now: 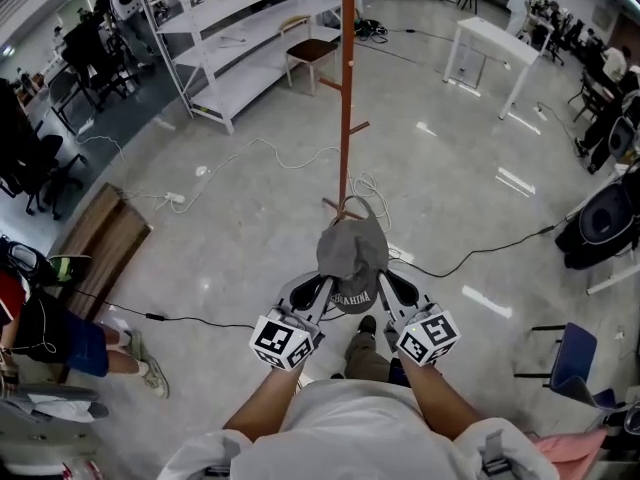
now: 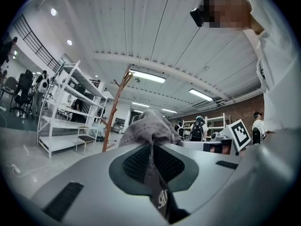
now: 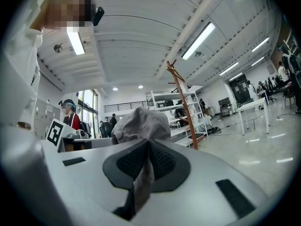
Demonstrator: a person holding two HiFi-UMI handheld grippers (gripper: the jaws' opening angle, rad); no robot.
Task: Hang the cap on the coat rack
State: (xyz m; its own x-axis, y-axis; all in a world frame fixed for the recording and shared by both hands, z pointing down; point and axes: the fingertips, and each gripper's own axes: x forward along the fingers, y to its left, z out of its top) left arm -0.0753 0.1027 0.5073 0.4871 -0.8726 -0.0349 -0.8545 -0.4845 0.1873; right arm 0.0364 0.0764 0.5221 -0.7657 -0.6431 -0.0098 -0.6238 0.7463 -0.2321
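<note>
A person holds a grey cap (image 1: 352,251) between two grippers above a glossy floor (image 1: 450,198). The left gripper (image 2: 151,150) has its jaws pressed together on a dark, lettered strip at the cap's edge. The right gripper (image 3: 147,150) pinches a grey fold on the opposite side. The cap's crown bulges just beyond both pairs of jaws. The reddish-brown coat rack (image 1: 346,98) stands ahead of the grippers, past the cap, and appears not to touch it, though the steep head view leaves that unclear. White shelves (image 1: 250,28) stand farther off, left of the left gripper.
</note>
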